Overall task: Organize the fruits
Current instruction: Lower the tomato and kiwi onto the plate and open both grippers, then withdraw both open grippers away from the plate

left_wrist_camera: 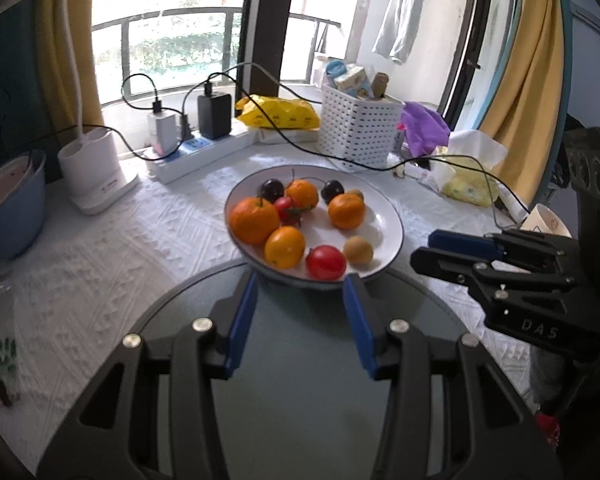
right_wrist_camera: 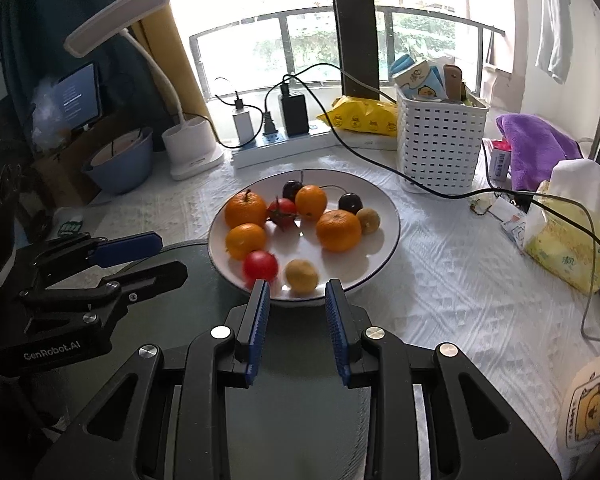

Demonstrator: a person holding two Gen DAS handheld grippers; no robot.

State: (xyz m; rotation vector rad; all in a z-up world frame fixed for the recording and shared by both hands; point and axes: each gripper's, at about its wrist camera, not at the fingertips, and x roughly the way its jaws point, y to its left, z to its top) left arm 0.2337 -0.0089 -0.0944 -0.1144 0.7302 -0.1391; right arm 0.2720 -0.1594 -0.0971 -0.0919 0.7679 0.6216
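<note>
A white plate (left_wrist_camera: 384, 204) (right_wrist_camera: 384, 208) holds several oranges, two tomatoes, two dark cherries and small brownish fruits. A red tomato (left_wrist_camera: 326, 262) (right_wrist_camera: 261, 266) and a brown longan (left_wrist_camera: 358, 250) (right_wrist_camera: 301, 276) lie at its near rim. A dark round plate (left_wrist_camera: 300, 380) (right_wrist_camera: 296, 412) lies empty in front of it, under both grippers. My left gripper (left_wrist_camera: 302, 292) is open and empty just short of the white plate; it also shows in the right wrist view (right_wrist_camera: 156, 256). My right gripper (right_wrist_camera: 298, 294) is open and empty; it also shows in the left wrist view (left_wrist_camera: 424, 246).
A white basket (right_wrist_camera: 440, 148), power strip with chargers (right_wrist_camera: 280, 140), desk lamp (right_wrist_camera: 188, 148), blue bowl (right_wrist_camera: 120, 168), yellow packet (right_wrist_camera: 360, 120), purple cloth (right_wrist_camera: 536, 144) and tissue pack (right_wrist_camera: 568, 248) ring the plate. Black cables (right_wrist_camera: 440, 194) cross the white tablecloth (right_wrist_camera: 440, 300).
</note>
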